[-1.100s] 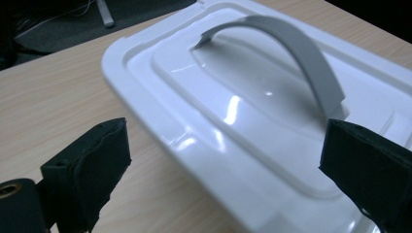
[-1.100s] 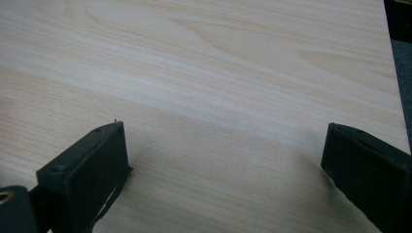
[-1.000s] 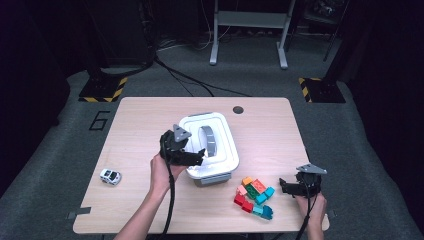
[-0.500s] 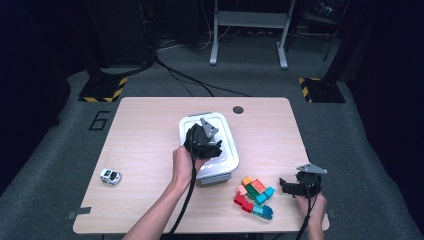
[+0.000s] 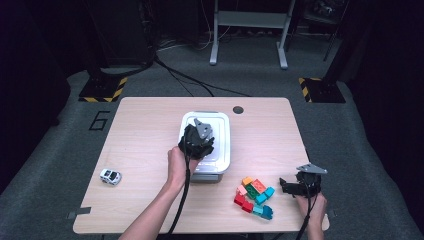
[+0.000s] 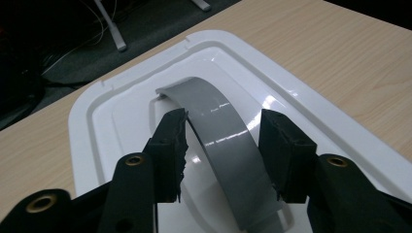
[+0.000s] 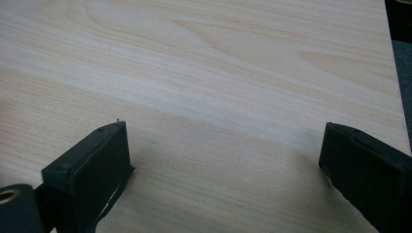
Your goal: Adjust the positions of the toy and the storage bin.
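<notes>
Handle alignment is what my next move depends on. From the left gripper view I see the grey handle (image 6: pixel 221 141) of the white lidded box (image 5: pixel 220 145) running away from me, as an arched strap, straight through the gap of the left gripper (image 6: pixel 226 155). Its long axis lies along the direction in which the jaws point, so the two pads face its two long edges. The jaws have just been closing around it. The left-hand pad (image 6: pixel 172 145) seems to touch the edge of the strap, but on the other side I still see a narrow gap, so I judge that the grip is not yet firm and the gripper counts as open around the handle.

In the high view the box stands in the middle of the wooden table (image 5: pixel 150 130), and the left gripper (image 5: pixel 199 141) is directly above its lid (image 6: pixel 121 97). The right gripper (image 5: pixel 295 186) rests well apart, near the right front corner, just beside the pile of coloured building bricks (image 5: pixel 254 196). Its jaws stand wide open over bare wood with nothing between them.

The left hand (image 5: pixel 177 167) is clearly the nearer one. I think it needs only to finish closing before lifting.
</notes>
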A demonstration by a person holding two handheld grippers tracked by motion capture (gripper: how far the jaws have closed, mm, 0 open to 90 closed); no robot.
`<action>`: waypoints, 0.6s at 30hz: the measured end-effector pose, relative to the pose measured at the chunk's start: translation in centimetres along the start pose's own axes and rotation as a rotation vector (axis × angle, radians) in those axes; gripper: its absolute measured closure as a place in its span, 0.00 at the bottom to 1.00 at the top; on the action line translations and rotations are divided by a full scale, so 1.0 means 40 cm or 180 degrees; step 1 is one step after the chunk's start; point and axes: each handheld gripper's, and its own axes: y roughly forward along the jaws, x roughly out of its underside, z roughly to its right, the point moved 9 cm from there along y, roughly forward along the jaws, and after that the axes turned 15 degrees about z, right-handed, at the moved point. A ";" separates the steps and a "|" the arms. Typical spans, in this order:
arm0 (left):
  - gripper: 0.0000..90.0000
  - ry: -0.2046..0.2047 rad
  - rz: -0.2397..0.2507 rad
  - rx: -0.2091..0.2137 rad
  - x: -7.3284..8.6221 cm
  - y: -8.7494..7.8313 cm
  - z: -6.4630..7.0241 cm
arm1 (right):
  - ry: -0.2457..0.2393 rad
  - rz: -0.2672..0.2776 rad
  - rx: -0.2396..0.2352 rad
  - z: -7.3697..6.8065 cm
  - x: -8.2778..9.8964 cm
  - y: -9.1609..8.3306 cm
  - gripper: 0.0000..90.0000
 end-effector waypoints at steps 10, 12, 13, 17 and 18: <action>0.62 -0.0021 -0.0081 -0.0064 0.011 0.018 -0.032 | -0.0005 0.0008 0.0012 0.001 -0.001 0.000 0.04; 0.63 0.0003 -0.0091 -0.0057 0.014 0.028 -0.034 | -0.0006 0.0003 0.0015 0.001 -0.001 0.000 0.04; 0.66 -0.0015 -0.0090 -0.0024 0.015 0.029 -0.032 | -0.0007 0.0004 0.0014 0.001 -0.001 0.000 0.04; 0.74 -0.0159 0.0006 0.0015 0.015 0.032 -0.032 | -0.0038 0.0024 0.0021 0.003 -0.002 0.001 0.05; 0.74 -0.0197 0.0018 0.0036 0.016 0.031 -0.034 | 0.0004 0.0009 0.0029 0.001 -0.001 0.000 0.05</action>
